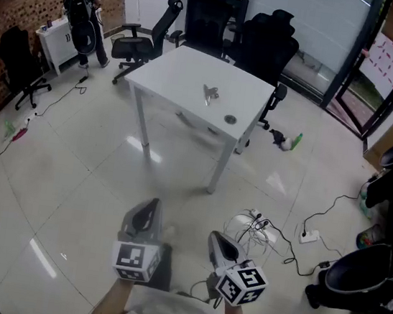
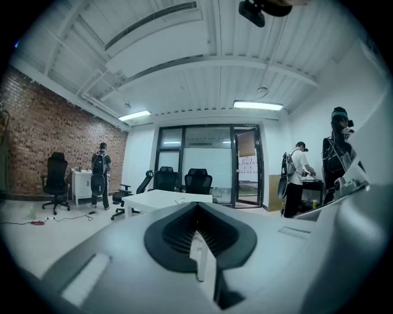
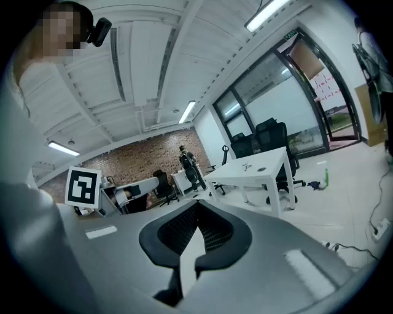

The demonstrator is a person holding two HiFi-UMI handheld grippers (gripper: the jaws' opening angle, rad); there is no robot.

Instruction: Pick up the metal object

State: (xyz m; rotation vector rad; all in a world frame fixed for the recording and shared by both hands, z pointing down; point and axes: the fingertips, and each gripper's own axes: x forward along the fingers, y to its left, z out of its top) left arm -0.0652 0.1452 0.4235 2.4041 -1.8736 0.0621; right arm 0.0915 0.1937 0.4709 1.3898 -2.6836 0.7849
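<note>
**Head view to gripper views: both grippers clenched, metal object out on the bench**

Head view: the left gripper (image 1: 148,210) and right gripper (image 1: 219,241) are held low in the frame above a pale tiled floor (image 1: 92,174), side by side and apart. Each narrows to a closed point with nothing in it. Well ahead of them stands a white bench (image 1: 183,71). The metal object (image 1: 210,93) lies near the middle of its top, and a small dark round piece (image 1: 230,119) sits nearer the front edge. Black office chairs (image 1: 144,40) crowd the far side. A tangle of cables (image 1: 259,228) lies on the floor just past the right gripper, and a green bottle (image 1: 297,140) lies beyond the bench's right end. A person (image 1: 79,9) stands at a white cabinet by the brick wall.

Left gripper view: the jaws are pressed together and empty. The bench (image 2: 161,197) shows far off, straight ahead over the tip of the left gripper (image 2: 197,208). A tiny speck on it may be the metal object, but it is too small to be sure. Two people (image 2: 299,178) stand at the right.

Right gripper view: the right gripper (image 3: 196,211) has its jaws clamped tight on nothing. The bench (image 3: 261,175) stands well apart to the upper right, the metal object (image 3: 247,165) on its top beside the dark round piece (image 3: 262,170). The left gripper's marker cube (image 3: 83,187) shows at the left.
</note>
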